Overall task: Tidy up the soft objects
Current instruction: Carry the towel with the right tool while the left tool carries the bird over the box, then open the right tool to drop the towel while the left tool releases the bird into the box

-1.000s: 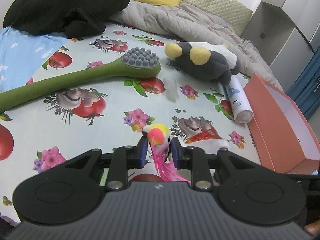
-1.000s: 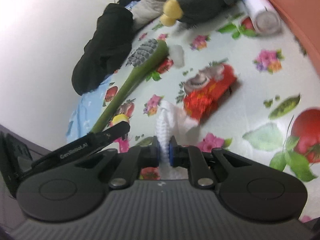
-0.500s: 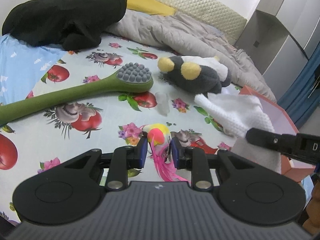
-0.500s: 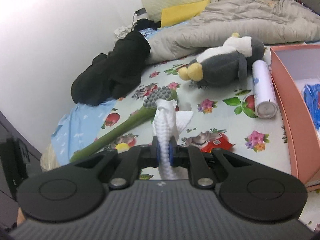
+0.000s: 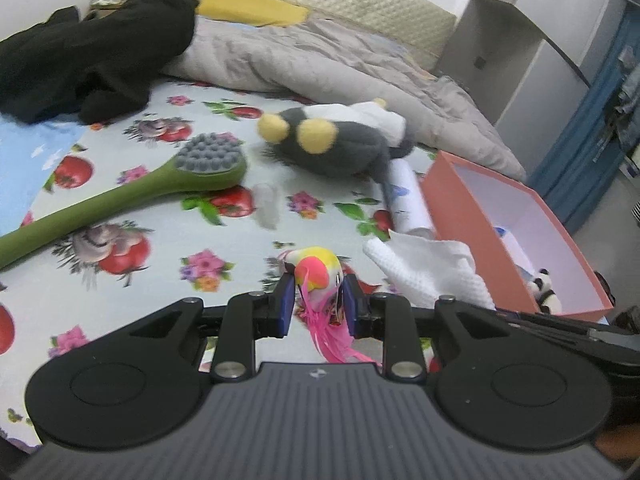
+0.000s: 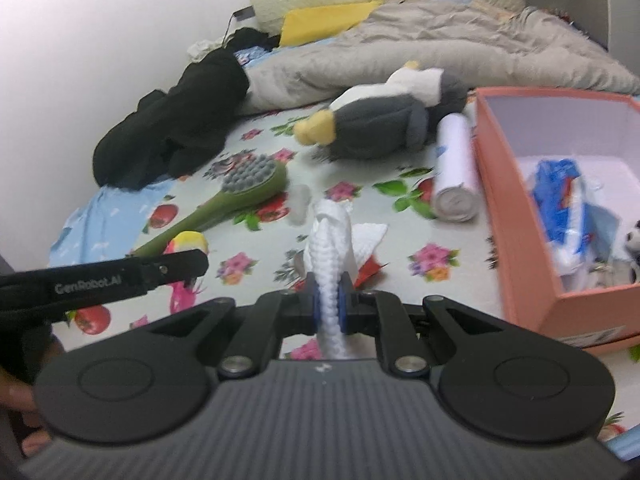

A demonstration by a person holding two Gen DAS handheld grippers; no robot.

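Observation:
My left gripper (image 5: 316, 304) is shut on a small soft bird toy (image 5: 318, 270) with a yellow and pink head and pink feathers, held above the fruit-print sheet. My right gripper (image 6: 330, 306) is shut on a white knitted cloth (image 6: 330, 240), which stands up between the pads. The same cloth (image 5: 424, 268) shows at the right of the left wrist view, and the bird toy (image 6: 188, 242) at the left of the right wrist view. A grey penguin plush (image 6: 380, 128) lies further back. The orange box (image 6: 516, 216) stands open at the right, with soft items inside.
A green long-handled brush (image 5: 120, 196) lies across the sheet at left. A white cylinder (image 6: 454, 168) rests beside the box. A red wrapper (image 6: 370, 270) lies under the cloth. Black clothing (image 5: 88, 48) and a grey duvet (image 5: 312, 64) fill the back.
Both grippers have risen with their loads. The right one rolled upright, so the box now shows at its right. The white cloth came into the left wrist view beside the bird toy.

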